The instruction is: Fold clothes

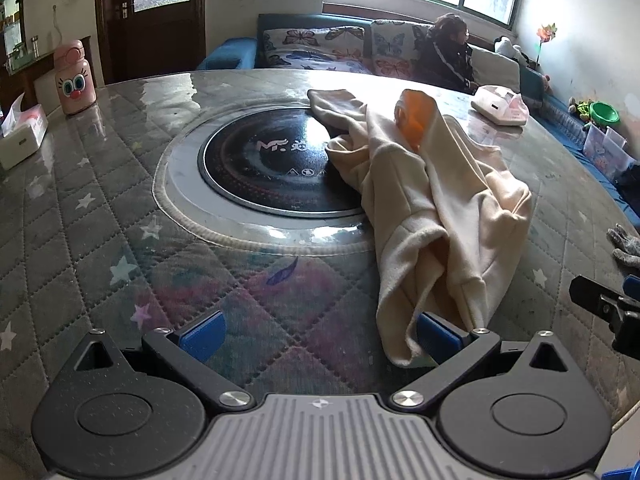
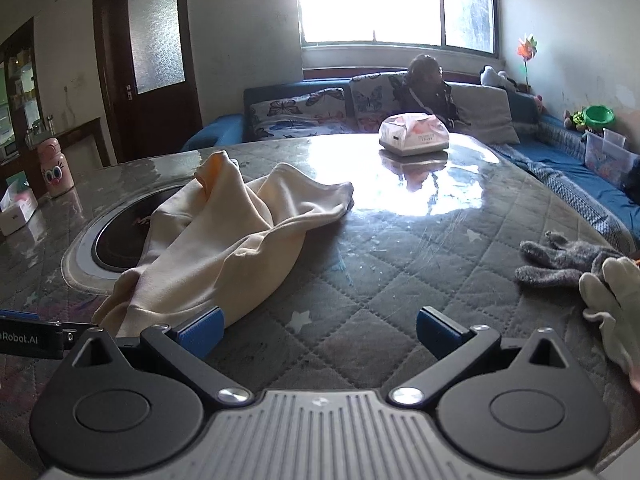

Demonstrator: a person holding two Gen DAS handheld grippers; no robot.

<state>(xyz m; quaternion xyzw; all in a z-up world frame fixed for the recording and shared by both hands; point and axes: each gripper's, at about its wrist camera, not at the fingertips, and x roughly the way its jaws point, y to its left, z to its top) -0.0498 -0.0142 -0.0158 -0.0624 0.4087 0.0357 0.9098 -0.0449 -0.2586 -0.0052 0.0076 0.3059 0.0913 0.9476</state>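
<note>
A cream garment [image 1: 440,208] lies crumpled on the quilted table cover [image 1: 120,220], partly over the round black hotplate [image 1: 272,164]; an orange lining shows at its far end. My left gripper [image 1: 318,334] is open and empty; the garment's near hem lies just in front of its right finger [image 1: 436,336]. In the right wrist view the garment [image 2: 224,236] lies left of centre. My right gripper [image 2: 320,330] is open and empty; the garment's near edge touches its left finger [image 2: 202,330].
A pink tissue box [image 2: 414,134] stands at the table's far side. Grey gloves [image 2: 560,264] and a white glove [image 2: 612,308] lie at the right. A pink bottle [image 1: 75,78] and a white tissue box [image 1: 20,132] stand at far left. A person sits on the sofa [image 2: 428,88].
</note>
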